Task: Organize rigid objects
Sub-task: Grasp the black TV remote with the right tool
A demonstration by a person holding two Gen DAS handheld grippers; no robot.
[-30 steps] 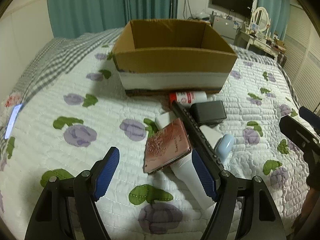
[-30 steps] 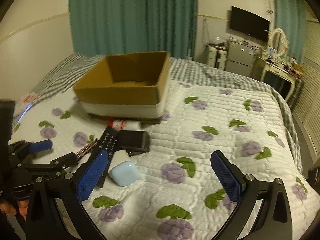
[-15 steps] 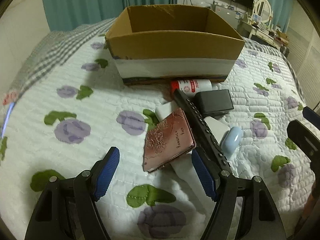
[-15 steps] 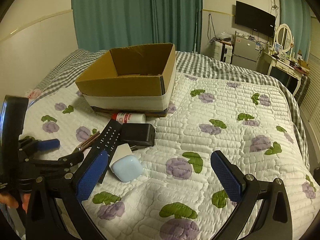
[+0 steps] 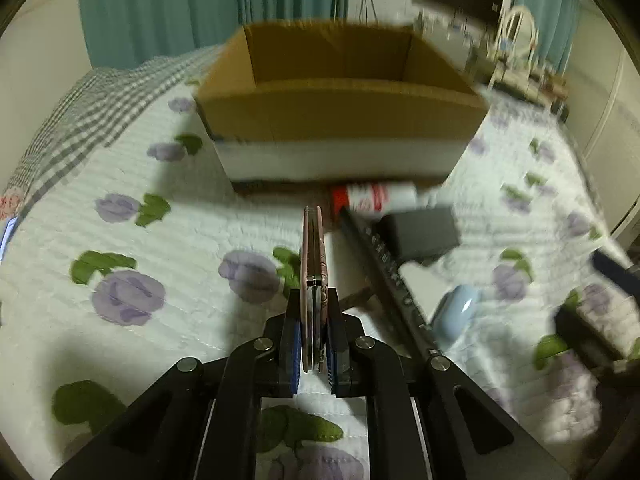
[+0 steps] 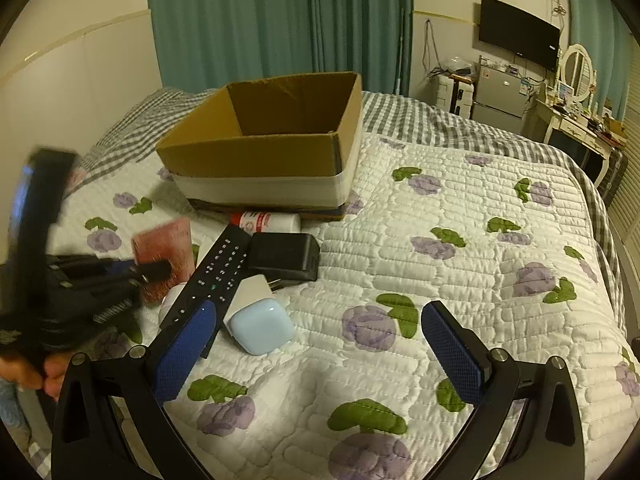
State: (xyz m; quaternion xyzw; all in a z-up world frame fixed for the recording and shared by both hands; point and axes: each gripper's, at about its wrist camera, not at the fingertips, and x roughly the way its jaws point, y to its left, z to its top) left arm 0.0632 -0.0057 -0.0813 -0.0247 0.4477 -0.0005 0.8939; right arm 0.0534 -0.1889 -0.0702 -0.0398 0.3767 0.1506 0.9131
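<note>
My left gripper [image 5: 314, 344] is shut on a flat pink compact case [image 5: 313, 264], held edge-on above the quilt; it also shows in the right wrist view [image 6: 164, 254]. An open cardboard box [image 5: 340, 108] stands ahead [image 6: 264, 148]. In front of it lie a red-and-white bottle [image 6: 268, 221], a black remote [image 6: 212, 276], a black adapter [image 6: 285, 257], a white plug [image 6: 252, 288] and a pale blue case [image 6: 262, 325]. My right gripper [image 6: 320, 344] is open and empty, low over the quilt right of the pile.
The bed has a white quilt with purple flowers [image 6: 460, 240] and a checked blanket [image 6: 420, 116] behind. A dresser with a mirror [image 6: 576, 112] and a wall TV [image 6: 518, 38] stand at the back right. Teal curtains [image 6: 280, 20] hang behind the box.
My left gripper has closed on the pink case and lifted it off the pile, turning it on edge. The right gripper has stayed open, moving slightly closer to the objects.
</note>
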